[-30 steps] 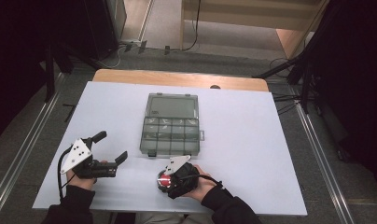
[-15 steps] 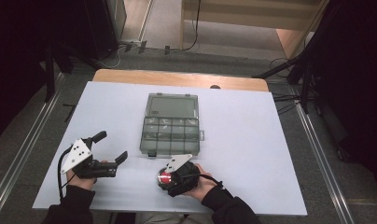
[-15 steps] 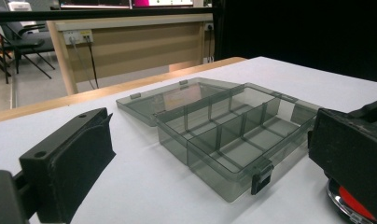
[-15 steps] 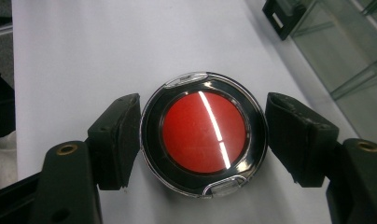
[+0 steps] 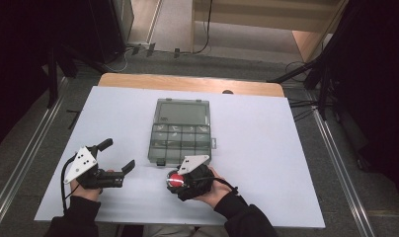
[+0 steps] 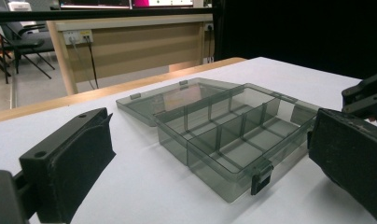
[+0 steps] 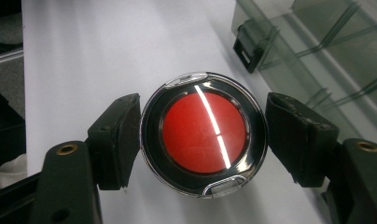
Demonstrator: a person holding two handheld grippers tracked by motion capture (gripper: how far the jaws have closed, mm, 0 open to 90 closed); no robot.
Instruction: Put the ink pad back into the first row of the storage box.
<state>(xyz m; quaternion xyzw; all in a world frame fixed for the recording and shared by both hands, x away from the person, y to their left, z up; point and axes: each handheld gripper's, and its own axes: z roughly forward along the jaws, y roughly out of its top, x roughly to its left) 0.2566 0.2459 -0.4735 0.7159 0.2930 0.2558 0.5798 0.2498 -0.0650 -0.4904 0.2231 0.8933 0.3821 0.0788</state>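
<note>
1. Right tool (image 5: 177, 181), high view: held near the front edge of the white desk (image 5: 266, 163), just in front of the organiser box (image 5: 180, 132). Its jaws are clamped on a round red compact (image 5: 175, 180).
2. Round red compact (image 7: 204, 134), right gripper view: a red disc inside a black ring with a clear rim and a small clasp. It sits between the two black pads (image 7: 116, 140), each pressing on one side of the rim. The desk surface lies beneath it; whether the compact touches the desk cannot be told.
3. Left tool (image 5: 117, 160), high view: held at the front left of the desk, well apart from the right tool. Its jaws stand wide apart with nothing between them.
4. Organiser box (image 6: 233, 135), left gripper view: smoky, transparent plastic, divided into several compartments. The lid lies open flat behind it, and a dark latch sits on the front wall. The box stands at the middle of the desk.
</note>
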